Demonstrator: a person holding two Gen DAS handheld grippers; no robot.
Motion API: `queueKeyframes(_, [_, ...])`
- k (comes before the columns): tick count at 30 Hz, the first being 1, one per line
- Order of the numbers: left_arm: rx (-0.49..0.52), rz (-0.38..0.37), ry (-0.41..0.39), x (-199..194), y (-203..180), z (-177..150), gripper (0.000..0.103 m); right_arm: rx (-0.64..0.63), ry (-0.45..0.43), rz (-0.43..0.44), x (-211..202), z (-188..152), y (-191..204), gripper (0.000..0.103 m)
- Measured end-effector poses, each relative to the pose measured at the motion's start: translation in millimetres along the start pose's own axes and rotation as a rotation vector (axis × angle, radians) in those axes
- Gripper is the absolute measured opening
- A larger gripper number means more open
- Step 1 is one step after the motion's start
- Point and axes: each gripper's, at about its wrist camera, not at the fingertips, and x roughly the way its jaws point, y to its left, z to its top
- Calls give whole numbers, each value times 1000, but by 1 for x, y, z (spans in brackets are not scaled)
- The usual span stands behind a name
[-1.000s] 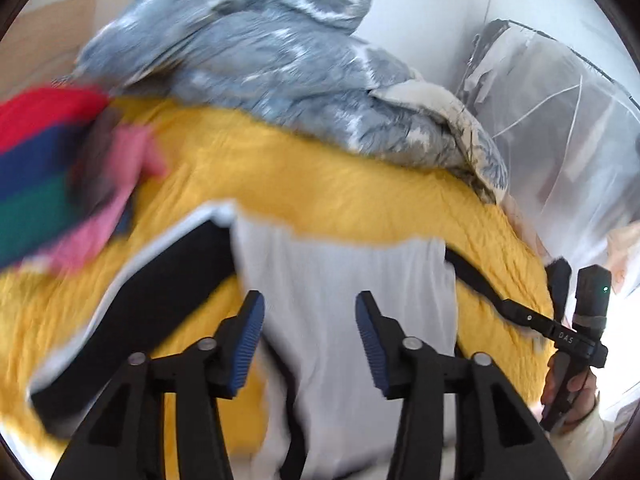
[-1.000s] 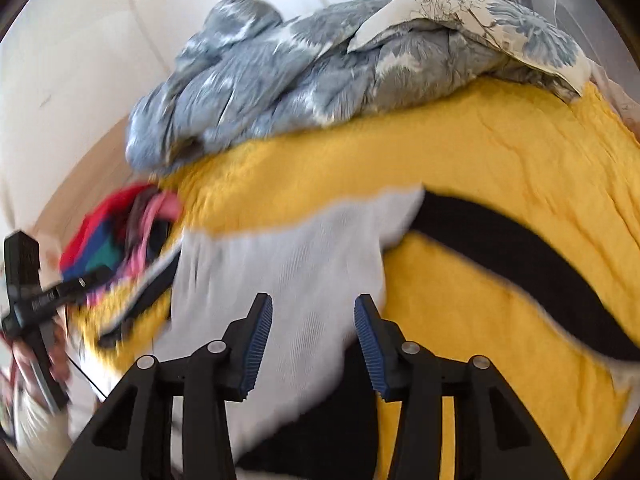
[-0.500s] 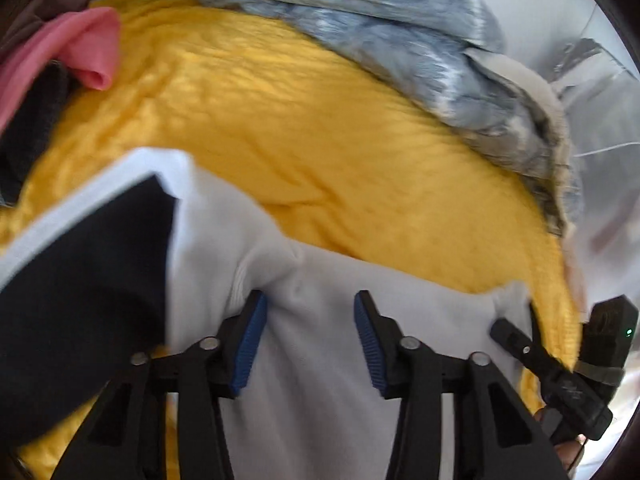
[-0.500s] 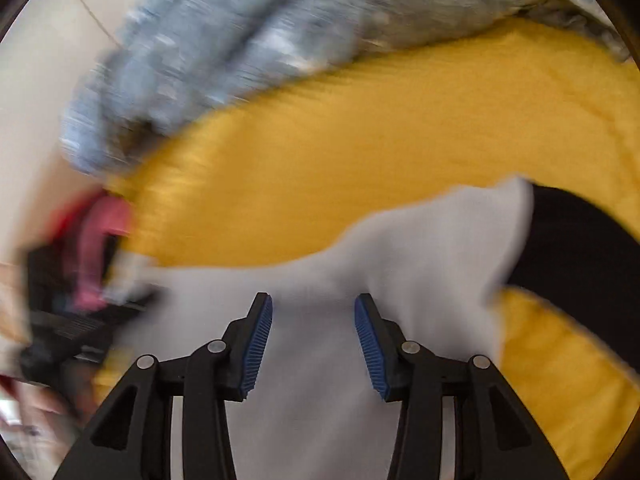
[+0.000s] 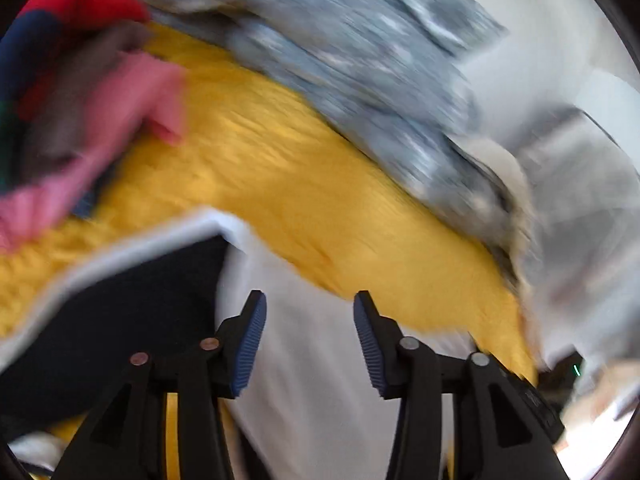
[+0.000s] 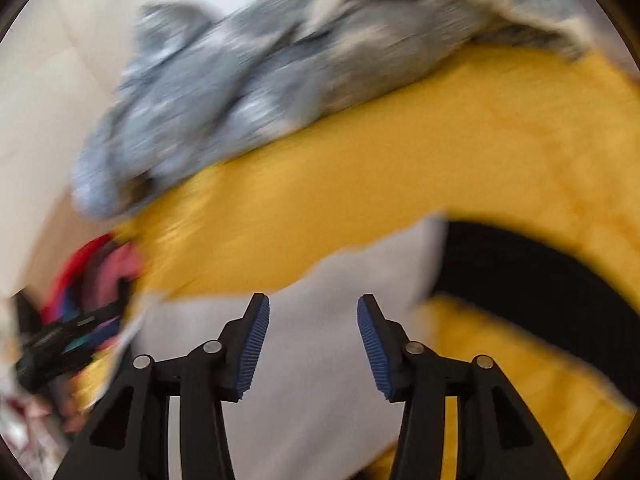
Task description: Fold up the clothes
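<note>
Both grippers, left (image 5: pixel 308 336) and right (image 6: pixel 312 340), have just parted fingers, gripping nothing, above the white-and-black garment (image 6: pixel 320 380).

Bed cover: yellow textured blanket (image 5: pixel 280 168)
Bedding: crumpled grey-blue patterned duvet (image 6: pixel 208 92), heaped at far edge
Wall: plain white (image 5: pixel 540 40), brightly lit

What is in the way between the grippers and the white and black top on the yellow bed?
Nothing visible. The left gripper and right gripper each hang over the white and black top, jaws open. The pile of clothes and grey duvet lie farther off.
</note>
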Motion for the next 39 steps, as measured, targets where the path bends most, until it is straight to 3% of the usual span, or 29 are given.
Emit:
queueKeyframes(2, [87,7,88,15,-22,-18,51,-77,87,73,7,-17,27,49])
queueKeyframes(4, [155,90,145,29,-30,-32,51,-170,186,15,21,-38,44,49])
queueKeyframes(5, [172,144,169,35,-28,-38,51,-158,206,-14,26,-43,37,49])
queueKeyframes(7, [137,239,203,46,-8,-44,49,-134,244,-70,36,-51,22,49])
queueKeyframes(8, [69,218,217,45,8,-44,42,-47,242,-22,32,-50,2,43])
queueKeyframes(10, [-79,117,199,27,30,-38,42,113,176,50,2,-40,-27,40])
queueKeyframes(11, [-121,84,172,11,35,-36,47,114,101,31,-22,-36,-35,41])
queueKeyframes(13, [-116,64,80,-24,33,-34,50,114,-65,-42,-75,-27,-51,49])
queueKeyframes(14, [-102,61,34,-40,28,-36,52,137,-159,-117,-108,-27,-64,61])
queueKeyframes(15, [-92,48,-3,-53,24,-39,54,166,-233,-169,-133,-30,-75,66])
queueKeyframes(17, [-62,-10,-45,-69,13,-47,63,266,-348,-229,-185,-49,-106,68])
queueKeyframes(20, [39,-66,-32,-68,-17,-57,64,417,-388,-187,-220,-90,-142,68])
queueKeyframes(24, [286,1,-22,-53,-76,-79,64,621,-390,-85,-238,-146,-178,68])
queueKeyframes(27, [440,35,-10,-41,-110,-97,64,736,-415,-13,-247,-159,-205,68])
queueKeyframes(30, [476,26,13,-33,-122,-107,64,769,-428,15,-252,-164,-218,68])
queueKeyframes(36, [433,7,58,-24,-122,-109,64,850,-443,114,-234,-153,-233,68])
queueKeyframes(39, [430,8,62,-26,-120,-110,64,854,-440,91,-227,-144,-232,68])
